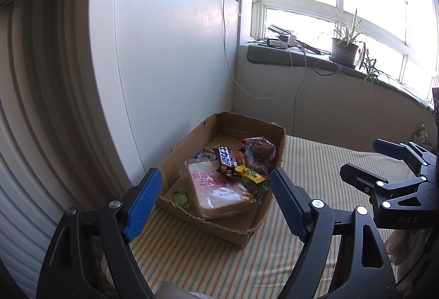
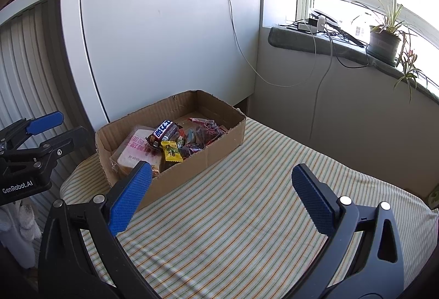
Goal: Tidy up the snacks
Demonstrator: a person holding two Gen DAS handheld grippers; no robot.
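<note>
left tongs (image 1: 215, 201) wide open, empty, over box (image 1: 192, 138) | right tongs (image 2: 221, 196) wide open, empty, beside box | snacks (image 1: 227, 175) boxed; lower slowly, pinch one wrapper.

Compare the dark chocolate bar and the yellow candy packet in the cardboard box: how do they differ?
The chocolate bar is dark brown with white lettering; the yellow candy packet is bright yellow with a green print. The bar is longer and thicker; the packet is small and flat. The bar lies propped on the bagged bread. Both are inside the cardboard box.

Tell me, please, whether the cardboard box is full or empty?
Partly full: the cardboard box holds a bread pack and candy; its far end is bare.
</note>
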